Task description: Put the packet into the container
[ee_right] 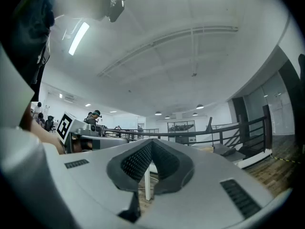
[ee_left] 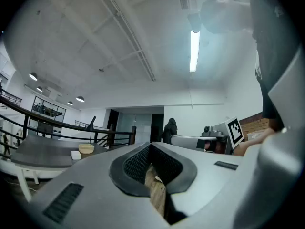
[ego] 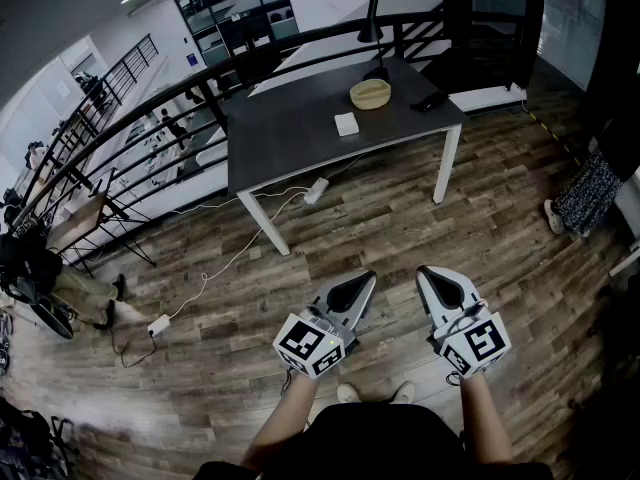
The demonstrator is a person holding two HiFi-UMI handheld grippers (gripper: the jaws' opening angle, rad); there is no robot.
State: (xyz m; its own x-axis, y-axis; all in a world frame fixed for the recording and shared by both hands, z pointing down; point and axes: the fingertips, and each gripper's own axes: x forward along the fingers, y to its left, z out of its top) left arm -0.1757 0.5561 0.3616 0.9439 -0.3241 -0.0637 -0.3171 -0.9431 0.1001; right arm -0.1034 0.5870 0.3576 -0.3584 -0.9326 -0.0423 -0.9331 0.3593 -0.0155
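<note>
Two grippers hang level over the wood floor [ego: 500, 228], both w/ jaws pressed together & empty: L gripper [ego: 362, 280] at 6 o'clock, white packet [ego: 346, 123] on grey table [ego: 290, 128] at 12, container [ego: 370, 94] near its 1 o'clock, R gripper [ego: 430, 273] at 5.

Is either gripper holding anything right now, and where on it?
Nothing held: left gripper and right gripper are both shut empty; the packet lies on the table.

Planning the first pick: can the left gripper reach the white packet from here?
Probably not: the left gripper is over floor, well short of the table holding the packet. Path looks clear.
</note>
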